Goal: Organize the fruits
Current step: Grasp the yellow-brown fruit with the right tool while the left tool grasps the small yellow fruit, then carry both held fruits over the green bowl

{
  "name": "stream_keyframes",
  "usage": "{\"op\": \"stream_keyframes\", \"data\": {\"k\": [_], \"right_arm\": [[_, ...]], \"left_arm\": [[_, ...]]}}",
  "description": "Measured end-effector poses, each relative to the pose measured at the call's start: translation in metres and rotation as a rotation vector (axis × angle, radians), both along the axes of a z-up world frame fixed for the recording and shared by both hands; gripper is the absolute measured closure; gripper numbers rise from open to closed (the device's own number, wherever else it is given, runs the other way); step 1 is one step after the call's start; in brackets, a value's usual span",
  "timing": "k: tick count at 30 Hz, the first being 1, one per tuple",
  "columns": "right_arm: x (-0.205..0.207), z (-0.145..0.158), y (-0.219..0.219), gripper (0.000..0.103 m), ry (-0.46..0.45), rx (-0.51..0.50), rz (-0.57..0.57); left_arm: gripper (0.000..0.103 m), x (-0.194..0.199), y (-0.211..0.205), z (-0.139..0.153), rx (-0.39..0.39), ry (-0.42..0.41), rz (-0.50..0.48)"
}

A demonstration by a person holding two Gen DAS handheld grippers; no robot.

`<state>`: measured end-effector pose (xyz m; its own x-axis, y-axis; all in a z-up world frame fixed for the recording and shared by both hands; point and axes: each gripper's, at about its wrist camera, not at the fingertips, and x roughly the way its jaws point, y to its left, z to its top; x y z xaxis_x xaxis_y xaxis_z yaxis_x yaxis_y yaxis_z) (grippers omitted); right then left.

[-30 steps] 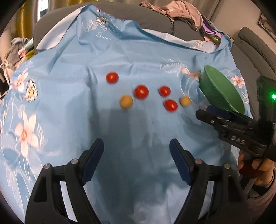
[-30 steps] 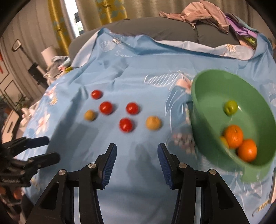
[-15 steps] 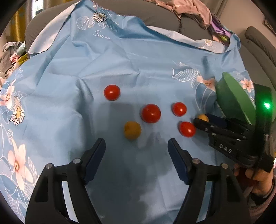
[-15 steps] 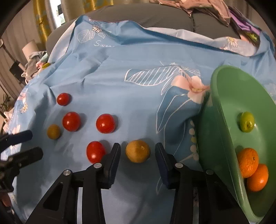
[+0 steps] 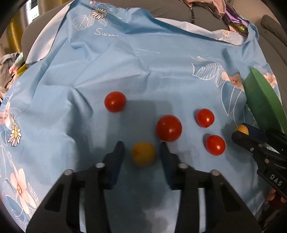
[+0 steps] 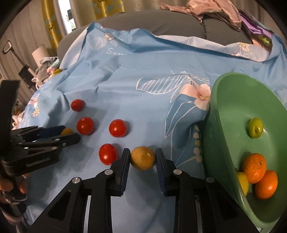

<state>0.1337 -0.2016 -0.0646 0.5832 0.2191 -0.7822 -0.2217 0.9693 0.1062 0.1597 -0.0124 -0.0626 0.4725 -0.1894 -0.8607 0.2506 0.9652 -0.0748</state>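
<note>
Right wrist view: a dull yellow-orange fruit (image 6: 142, 158) lies on the blue flowered cloth (image 6: 143, 75), right between the two fingers of the right gripper (image 6: 143, 157). The jaws are apart, with a thin gap on each side of the fruit, so they straddle it without clamping. A red tomato (image 6: 108, 154) sits just beside the left finger at 9 o'clock from the fruit. Two more tomatoes (image 6: 117, 128) (image 6: 85, 125) lie at 11 and 10 o'clock, and a fourth (image 6: 77, 105) farther out. At 3 o'clock a green bowl (image 6: 233, 100) stands tilted on the cloth, holding a small green fruit (image 6: 255, 127), two oranges (image 6: 254, 167) (image 6: 266, 184) and a yellow fruit partly hidden by the rim.

Left wrist view: a small yellow fruit (image 5: 143, 154) lies on the cloth between the fingers of the left gripper (image 5: 141, 145). Those jaws are also apart, clear of the fruit on both sides. The largest tomato (image 5: 168, 128) is near the right fingertip at 1 o'clock, with another (image 5: 115, 101) at 11 o'clock. A grey sofa (image 6: 161, 19) with crumpled clothes (image 6: 206, 9) rises behind the cloth.
</note>
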Motion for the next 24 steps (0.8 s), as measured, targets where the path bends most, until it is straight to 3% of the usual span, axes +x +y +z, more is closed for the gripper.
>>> {"op": "stream_keyframes", "data": {"k": [9, 24], "right_arm": [[-0.015, 0.004, 0.001, 0.073, -0.014, 0.026, 0.032], [-0.067, 0.017, -0.003, 0.073, -0.027, 0.061, 0.057]], "left_arm": [[0.079, -0.01, 0.005, 0.005, -0.016, 0.012, -0.005], [0.079, -0.084, 0.009, 0.047, -0.125, -0.022, -0.024]]}}
